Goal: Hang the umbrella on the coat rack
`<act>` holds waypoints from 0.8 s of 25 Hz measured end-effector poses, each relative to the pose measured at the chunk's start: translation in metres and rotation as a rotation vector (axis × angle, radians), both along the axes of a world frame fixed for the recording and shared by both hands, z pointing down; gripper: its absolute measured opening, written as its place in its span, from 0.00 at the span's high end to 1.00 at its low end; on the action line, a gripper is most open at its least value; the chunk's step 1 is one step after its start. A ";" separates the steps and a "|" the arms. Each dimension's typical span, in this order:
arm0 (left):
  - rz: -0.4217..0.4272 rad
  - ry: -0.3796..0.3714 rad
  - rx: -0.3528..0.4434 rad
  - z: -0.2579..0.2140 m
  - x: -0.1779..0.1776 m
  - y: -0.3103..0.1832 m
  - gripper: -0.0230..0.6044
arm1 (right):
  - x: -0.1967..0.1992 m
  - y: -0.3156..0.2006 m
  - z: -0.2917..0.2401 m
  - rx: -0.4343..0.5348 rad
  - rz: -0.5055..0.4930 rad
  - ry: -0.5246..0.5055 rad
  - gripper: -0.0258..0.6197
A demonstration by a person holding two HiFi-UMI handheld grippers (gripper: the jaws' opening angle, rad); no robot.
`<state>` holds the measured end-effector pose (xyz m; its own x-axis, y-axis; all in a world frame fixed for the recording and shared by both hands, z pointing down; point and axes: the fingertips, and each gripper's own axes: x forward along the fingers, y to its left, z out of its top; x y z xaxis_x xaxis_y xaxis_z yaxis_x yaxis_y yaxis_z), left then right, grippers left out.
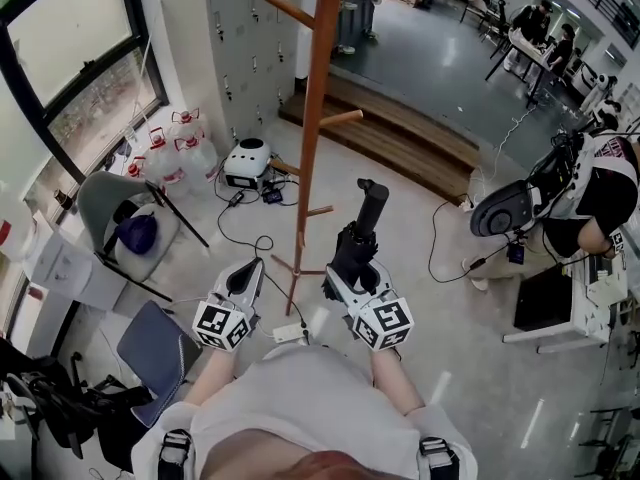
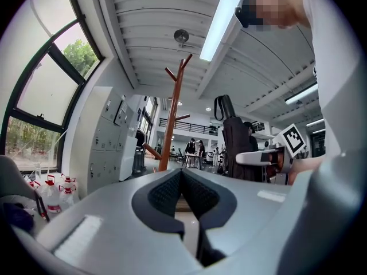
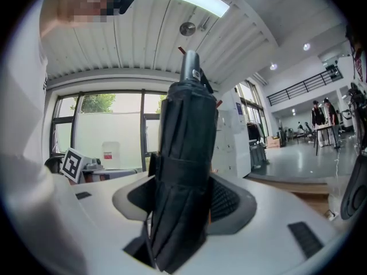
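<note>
Folded black umbrella point(image 1: 363, 230) point(image 3: 184, 165) stands upright in the right gripper point(image 1: 349, 273) point(image 3: 182, 195), jaws pinching its lower body from both sides w/ the handle end up top and the strap wrapped round its middle. In head view it sits just right of the wooden coat rack point(image 1: 312, 138) point(image 2: 171, 122) pole, near but not touching; none of it is on a peg. Left gripper point(image 1: 247, 276) point(image 2: 182, 175) is level beside the right one, left of the pole, jaw tips pressed together, nothing btwn them. Grey lockers point(image 1: 240, 38) behind the rack, water jugs point(image 1: 185, 148) by the window.
</note>
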<state>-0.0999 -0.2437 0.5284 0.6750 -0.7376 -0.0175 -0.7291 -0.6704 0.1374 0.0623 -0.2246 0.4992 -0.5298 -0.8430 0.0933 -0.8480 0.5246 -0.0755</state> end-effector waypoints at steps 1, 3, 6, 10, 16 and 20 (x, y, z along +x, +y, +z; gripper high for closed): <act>-0.006 -0.002 0.000 -0.001 0.001 -0.002 0.95 | 0.002 -0.005 -0.002 0.002 -0.007 -0.001 0.58; -0.018 -0.004 0.001 -0.001 0.003 -0.005 0.95 | 0.004 -0.013 -0.007 0.003 -0.024 -0.008 0.58; -0.035 -0.004 0.000 0.000 0.002 -0.008 0.95 | 0.007 -0.028 -0.015 0.006 -0.060 -0.027 0.58; -0.060 -0.006 -0.011 0.003 -0.002 -0.010 0.95 | 0.010 -0.050 -0.030 0.010 -0.134 -0.076 0.58; -0.089 -0.009 -0.026 0.007 -0.010 -0.014 0.95 | 0.014 -0.082 -0.056 0.047 -0.219 -0.091 0.58; -0.096 -0.009 -0.030 0.009 -0.013 -0.016 0.95 | 0.016 -0.099 -0.064 0.059 -0.233 -0.074 0.58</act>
